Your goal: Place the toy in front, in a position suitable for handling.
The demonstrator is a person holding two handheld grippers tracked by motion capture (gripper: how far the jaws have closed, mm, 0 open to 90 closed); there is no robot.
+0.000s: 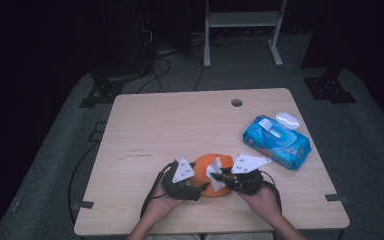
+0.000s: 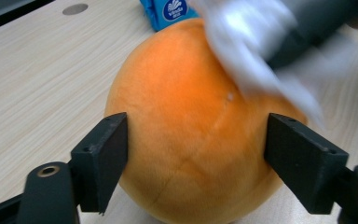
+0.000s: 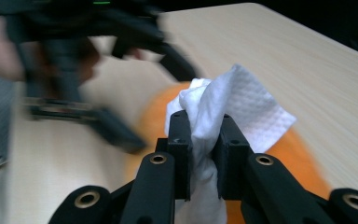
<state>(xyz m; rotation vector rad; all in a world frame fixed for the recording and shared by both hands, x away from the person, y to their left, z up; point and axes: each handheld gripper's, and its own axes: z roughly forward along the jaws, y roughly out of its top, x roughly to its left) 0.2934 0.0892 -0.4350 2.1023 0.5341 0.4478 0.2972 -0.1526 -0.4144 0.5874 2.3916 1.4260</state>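
Both grippers met at the orange ball [image 2: 191, 140] near the table's [image 1: 145, 130] front edge: left gripper [image 2: 196, 158] spread around its flanks, right gripper [image 3: 206, 154] clamping a white wipe [image 3: 235, 105] over its top

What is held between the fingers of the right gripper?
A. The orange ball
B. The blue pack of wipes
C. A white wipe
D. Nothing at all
C. In the right gripper view the right gripper has its fingers pinched on a crumpled white wipe, which lies over the orange ball; the blue pack of wipes rests apart on the table.
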